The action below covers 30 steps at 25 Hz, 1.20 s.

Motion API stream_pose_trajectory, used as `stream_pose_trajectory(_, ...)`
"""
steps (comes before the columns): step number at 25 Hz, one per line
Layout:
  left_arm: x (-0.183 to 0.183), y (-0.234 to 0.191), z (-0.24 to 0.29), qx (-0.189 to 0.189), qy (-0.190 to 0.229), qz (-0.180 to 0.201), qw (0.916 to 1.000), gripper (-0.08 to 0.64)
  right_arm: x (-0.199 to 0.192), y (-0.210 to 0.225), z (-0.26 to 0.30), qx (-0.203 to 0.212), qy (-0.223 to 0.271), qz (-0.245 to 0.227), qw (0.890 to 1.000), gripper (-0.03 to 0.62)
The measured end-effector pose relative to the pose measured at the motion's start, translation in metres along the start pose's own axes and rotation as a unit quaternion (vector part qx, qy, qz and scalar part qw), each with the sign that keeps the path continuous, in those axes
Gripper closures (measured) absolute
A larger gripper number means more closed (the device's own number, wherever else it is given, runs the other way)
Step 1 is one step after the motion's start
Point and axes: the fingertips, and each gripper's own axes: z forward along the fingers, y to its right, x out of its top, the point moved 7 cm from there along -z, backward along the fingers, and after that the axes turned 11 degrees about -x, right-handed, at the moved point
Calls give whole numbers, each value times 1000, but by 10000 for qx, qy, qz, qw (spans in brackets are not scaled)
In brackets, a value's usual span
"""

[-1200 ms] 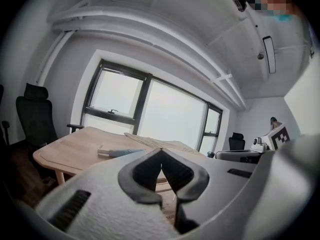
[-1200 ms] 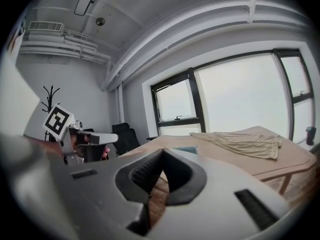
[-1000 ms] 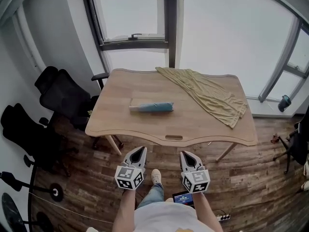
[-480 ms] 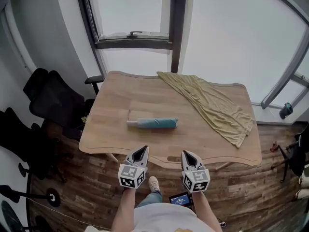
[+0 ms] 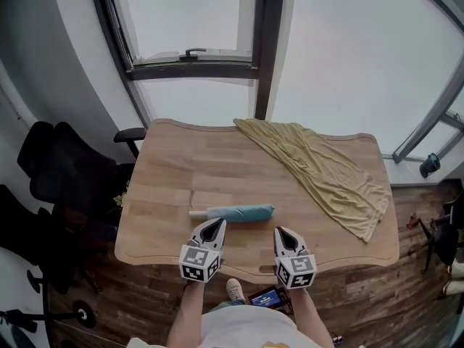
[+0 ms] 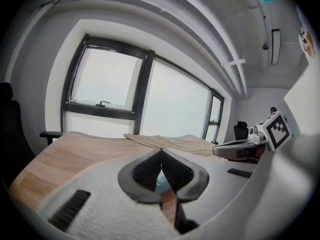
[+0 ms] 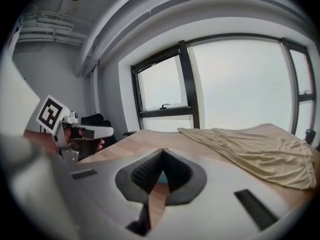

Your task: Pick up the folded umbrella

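Observation:
The folded umbrella [image 5: 235,212], teal with a pale handle at its left end, lies crosswise near the front of the wooden table [image 5: 163,183]. My left gripper [image 5: 217,224] hovers just short of its middle, jaws shut and empty. My right gripper [image 5: 280,232] is level with it, a little right of the umbrella's tip, also shut with nothing held. In the left gripper view the fingertips [image 6: 161,151] meet, and a sliver of teal umbrella [image 6: 160,186] shows below them. The right gripper view shows the same: tips [image 7: 163,151] together, teal umbrella [image 7: 161,177] behind.
A beige cloth [image 5: 319,169] lies draped over the table's right half. Black office chairs [image 5: 61,176] stand left of the table. A large window fills the far wall. A small screen [image 5: 267,298] shows by the person's feet.
Both grippers have moved forward from over the floor to over the table's front edge, close to the umbrella. Their jaws stay shut.

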Motion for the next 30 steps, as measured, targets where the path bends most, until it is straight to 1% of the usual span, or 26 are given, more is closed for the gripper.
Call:
stream_pose_trajectory(2,0,-13,9,-66,-23,-1,10000,540,1,-2,13,-35,-22,-13,10000,583)
stream_pose_trajectory(5,0,-26,20,-146,-25,-151,9998,540,0,2,22,-139,-84,13,9999,583)
stream_pose_trajectory(10,8,-36,37,-249,-11,-204,9995,540,4,17,28,-348,-88,137,9993,583)
stream_pose_trajectory(13,11,-40,42,-243,-3,-179,9995,540,5,22,30,-405,-74,182,9990,583)
stream_pose_trajectory(17,10,-43,46,-218,-11,-184,9996,540,4,21,35,-347,-84,152,9992,583)
stream_pose_trajectory(20,9,-47,47,-105,32,-199,9997,540,2,19,38,-269,-109,136,9995,583)
stream_pose_trajectory(24,6,-50,51,-20,20,-304,9995,540,-2,19,43,-92,-217,232,9995,583)
stream_pose_trajectory(30,-3,-54,63,-264,-182,-460,9984,540,-3,24,53,28,-312,347,9989,583)
